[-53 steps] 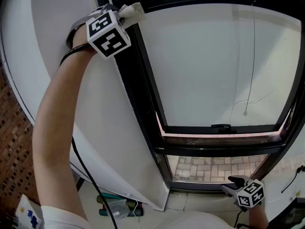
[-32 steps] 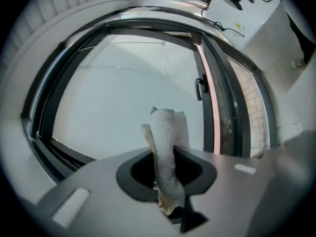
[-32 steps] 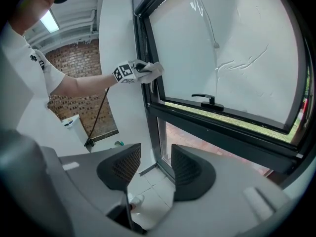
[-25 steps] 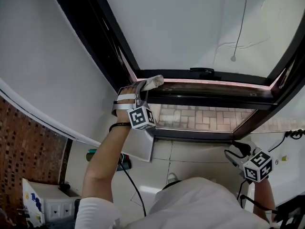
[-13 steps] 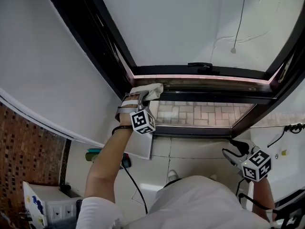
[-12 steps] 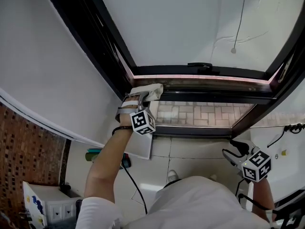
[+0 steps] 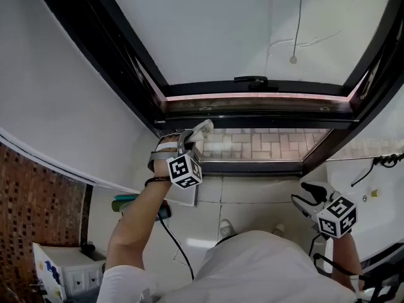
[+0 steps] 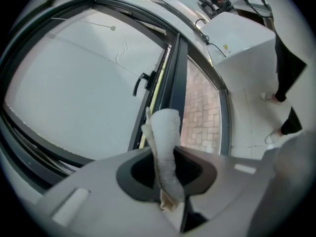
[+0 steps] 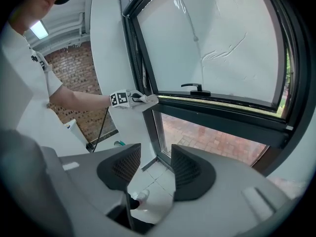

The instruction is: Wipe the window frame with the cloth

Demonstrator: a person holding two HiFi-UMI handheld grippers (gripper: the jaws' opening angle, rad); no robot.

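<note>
Cloth (image 7: 201, 131) sits centre-left in head view, a pale folded strip clamped tight betw. the jaws of L gripper (image 7: 189, 142). Its free end pokes out at the btm-left corner of the dark window frame (image 7: 252, 120); can't tell if it touches. R gripper (image 7: 310, 193) hangs at lower right, well apart from the frame, jaws apart w/ nothing betw. them, only floor (image 9: 153, 174) beyond.

No legible text in any view.
The cubes on the left tongs (image 7: 192, 139) and right tongs (image 7: 303, 192) carry only black-and-white square patterns; dark print on the person's sleeve (image 9: 38, 67) and blue print on the white box (image 7: 58, 269) are too small to read.
</note>
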